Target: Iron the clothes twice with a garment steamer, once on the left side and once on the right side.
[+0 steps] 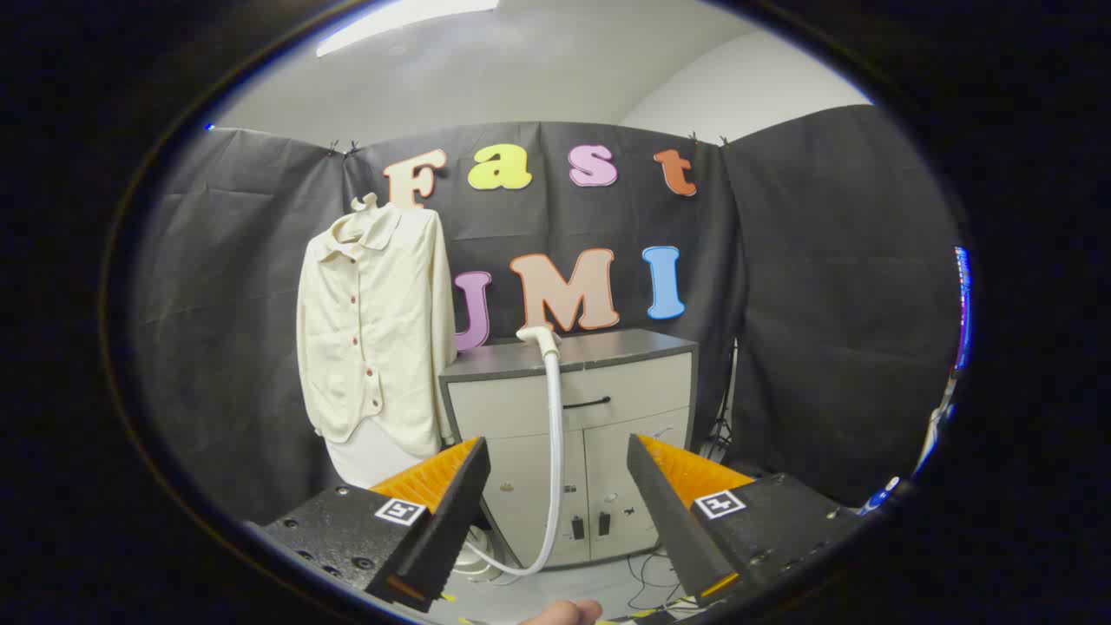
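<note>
We see the tongs point(555, 486) spread wide, their two fingers well apart and holding nothing; the gap between them looks straight onto the cabinet point(573, 434) beyond. Only the forward parts of the fingers show, and the rest is cut off below. At the bottom, between the fingers, a small part of a hand point(562, 613) pokes in; we cannot tell more of it.

The shirt point(375, 330), cream with a row of dark buttons, hangs on a hanger point(364, 205) against the black cloth wall point(833, 286), just beside the cabinet's left edge and beyond the left finger. Its hem is partly covered by that finger, and a white shape under the hem is hard for us to make out.

The steamer head point(538, 334) rests at the front edge of the cabinet's grey top, near its middle, well apart from the fingers. Its white hose point(555, 434) drops down across the cabinet front, over the drawer and the doors, then curves left along the floor point(608, 586) toward a pale round base point(476, 560) that is mostly hidden behind the left finger; we cannot say what that base looks like whole.

Thin cables point(647, 583) lie on the floor by the cabinet's lower right corner, partly hidden behind the right finger. Open room stands between the fingers and the cabinet front, and right of the cabinet up to the cloth wall.
</note>
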